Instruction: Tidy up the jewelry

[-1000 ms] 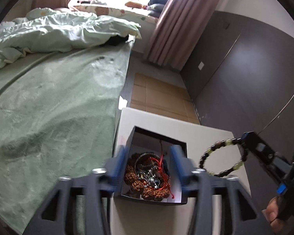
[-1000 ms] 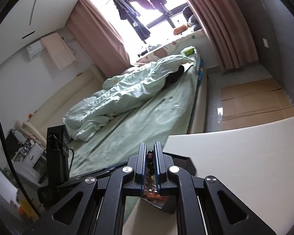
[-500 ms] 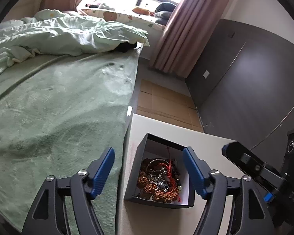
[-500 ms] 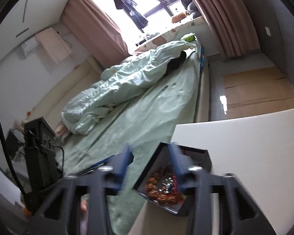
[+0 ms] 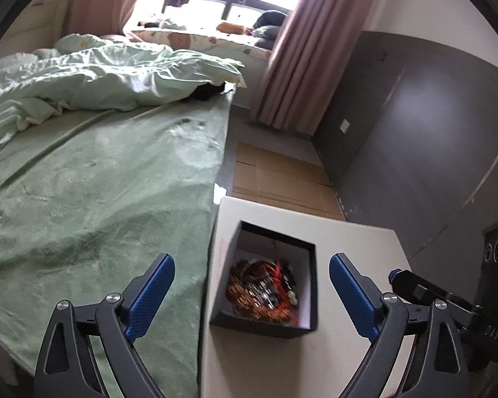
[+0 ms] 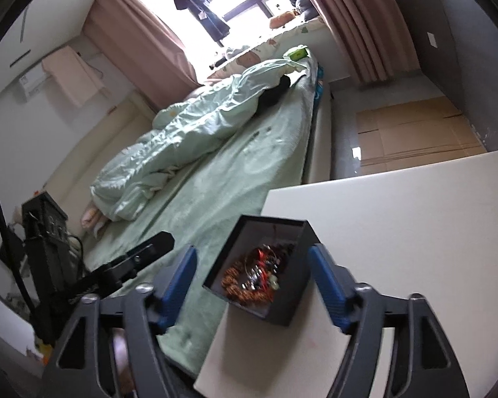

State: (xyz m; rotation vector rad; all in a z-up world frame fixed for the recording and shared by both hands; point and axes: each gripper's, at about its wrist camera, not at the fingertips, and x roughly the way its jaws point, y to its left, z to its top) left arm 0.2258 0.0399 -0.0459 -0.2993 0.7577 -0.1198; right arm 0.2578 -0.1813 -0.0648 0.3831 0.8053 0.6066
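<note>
Both grippers have let go since a second ago: the right gripper (image 6: 250, 293) was pinched shut on a bead bracelet then, and now the bracelet is gone from it, likely lying in the box with the rest. Its jaws are opening, with nothing pressed between the pads; the box (image 6: 287, 301) only shows in the gap between them, farther off. The left gripper (image 5: 249, 293) was around the box before and has pulled back and up; its jaws are opening too, very wide, and hold nothing. The box sits near the corner of the white table (image 5: 358, 242), just beside the green bed (image 5: 99, 199). Inside it is a pile of jewelry (image 5: 262, 293), brown beads, red string and shiny bits all tangled up. These things look light and floppy, and strings may snag on each other. A good place to take hold would be one loop on top of the pile. The box looks stiff and is best held by its side walls.
</note>
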